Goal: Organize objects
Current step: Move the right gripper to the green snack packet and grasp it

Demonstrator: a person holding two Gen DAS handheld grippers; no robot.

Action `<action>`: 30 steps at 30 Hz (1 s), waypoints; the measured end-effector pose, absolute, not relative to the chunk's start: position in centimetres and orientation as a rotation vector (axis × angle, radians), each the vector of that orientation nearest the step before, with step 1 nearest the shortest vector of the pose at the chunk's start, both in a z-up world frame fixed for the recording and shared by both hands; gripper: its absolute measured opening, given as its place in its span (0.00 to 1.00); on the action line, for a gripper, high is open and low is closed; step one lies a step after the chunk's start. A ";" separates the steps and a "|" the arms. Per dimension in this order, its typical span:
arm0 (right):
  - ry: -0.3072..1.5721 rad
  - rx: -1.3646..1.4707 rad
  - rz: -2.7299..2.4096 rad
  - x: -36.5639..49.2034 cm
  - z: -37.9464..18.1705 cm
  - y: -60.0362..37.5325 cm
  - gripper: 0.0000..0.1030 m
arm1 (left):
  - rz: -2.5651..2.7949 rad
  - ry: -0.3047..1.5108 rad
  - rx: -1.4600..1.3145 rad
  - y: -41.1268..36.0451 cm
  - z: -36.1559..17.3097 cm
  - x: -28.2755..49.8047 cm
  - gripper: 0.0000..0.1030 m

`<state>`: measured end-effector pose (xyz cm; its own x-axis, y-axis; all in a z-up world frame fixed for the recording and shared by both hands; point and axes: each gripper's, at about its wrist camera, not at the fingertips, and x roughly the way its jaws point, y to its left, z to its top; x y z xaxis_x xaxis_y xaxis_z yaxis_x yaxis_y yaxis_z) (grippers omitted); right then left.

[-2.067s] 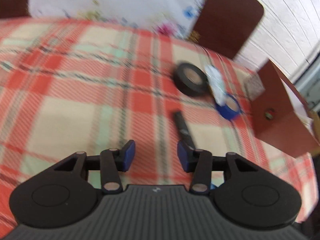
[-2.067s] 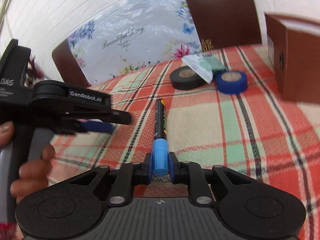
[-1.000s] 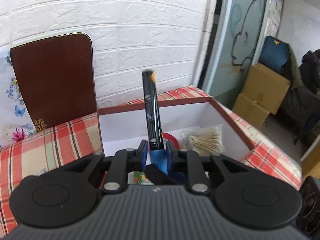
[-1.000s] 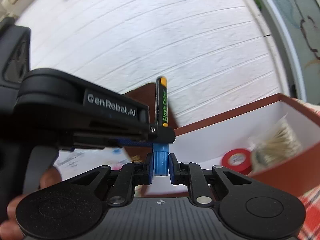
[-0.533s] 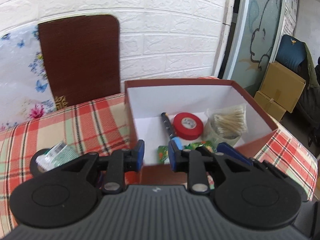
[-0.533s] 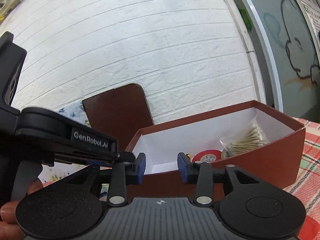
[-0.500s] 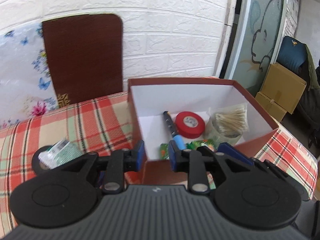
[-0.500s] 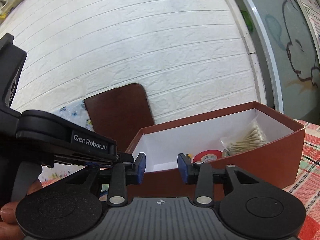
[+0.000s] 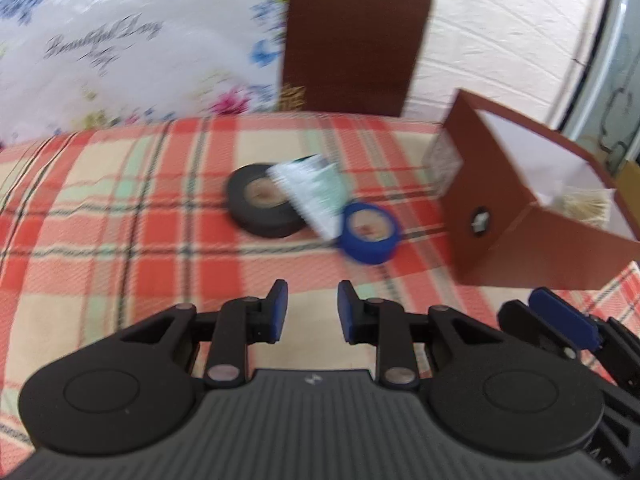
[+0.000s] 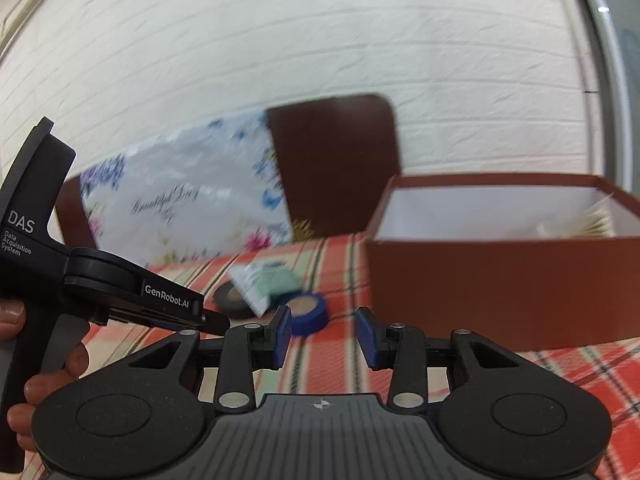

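- The table (image 9: 120, 240), under a red, cream and green plaid cloth, fills the lower half of the left wrist view and carries everything else.
- A floral sheet (image 9: 120, 40) printed "Beautiful Day" hangs behind the table at 11 o'clock, next to a dark brown chair back (image 9: 352, 36) at 12 o'clock.
- The brown box (image 9: 500, 232), white inside, sits open on the cloth at 2 o'clock in the left wrist view and at 3 o'clock in the right wrist view (image 10: 500, 292). A bundle of pale sticks (image 9: 584, 208) lies inside by its far wall.
- The left gripper (image 9: 311, 312) hovers above the cloth with its 2 blue pads spread apart and nothing between them. The right wrist view shows it from the side at 9 o'clock, held in a hand (image 10: 24, 364).
- The right gripper (image 10: 323, 334) is likewise spread and holds nothing. Its tip shows at 4 o'clock in the left wrist view.
- A black tape roll (image 9: 260, 208) lies flat at 12 o'clock from the left gripper, well ahead of the pads.
- A white and green packet (image 9: 316, 192) leans across the black roll's right edge and reaches the blue tape roll (image 9: 370, 236) at 1 o'clock.
- The blue roll lies flat between the black roll and the box, apart from the box.
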<state>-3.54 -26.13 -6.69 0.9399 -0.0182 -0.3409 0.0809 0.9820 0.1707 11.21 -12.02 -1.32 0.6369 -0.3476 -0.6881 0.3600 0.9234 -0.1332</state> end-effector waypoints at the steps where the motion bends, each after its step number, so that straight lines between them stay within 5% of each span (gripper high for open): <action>1: 0.366 0.176 -0.037 -3.1 -7.0 -25.6 0.36 | -0.378 0.788 0.014 -11.1 -1.9 11.6 0.28; 6: 0.444 0.125 0.015 -0.3 -8.2 -23.2 0.36 | -0.225 0.791 -0.017 -6.7 -4.5 13.5 0.29; 13: 0.443 -0.007 0.001 5.9 -8.1 -20.5 0.42 | -0.234 0.561 0.066 -4.7 -6.9 12.4 0.33; 16: 0.442 -0.033 -0.009 9.1 -8.0 -19.8 0.59 | -0.243 0.556 0.043 -4.4 -6.9 12.4 0.34; 19: 0.448 -0.041 -0.028 12.0 -8.2 -19.5 0.64 | -0.251 0.555 0.021 -4.0 -7.1 12.6 0.34; 21: 0.478 -0.064 -0.034 13.5 -8.9 -19.4 0.58 | -0.256 0.555 0.012 -3.9 -7.2 12.6 0.34; 23: 0.505 -0.086 -0.044 14.1 -9.6 -19.5 0.37 | -0.262 0.556 0.000 -3.8 -7.3 12.7 0.35; 30: 0.446 0.162 -0.017 8.4 -6.5 -22.5 0.26 | -0.274 0.555 -0.014 -3.7 -7.3 12.7 0.38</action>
<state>8.42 -22.55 -6.49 0.9023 0.0194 -0.4308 0.0515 0.9870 0.1523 12.74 -3.65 -7.30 0.8145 -0.2609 -0.5181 0.2535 0.9635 -0.0866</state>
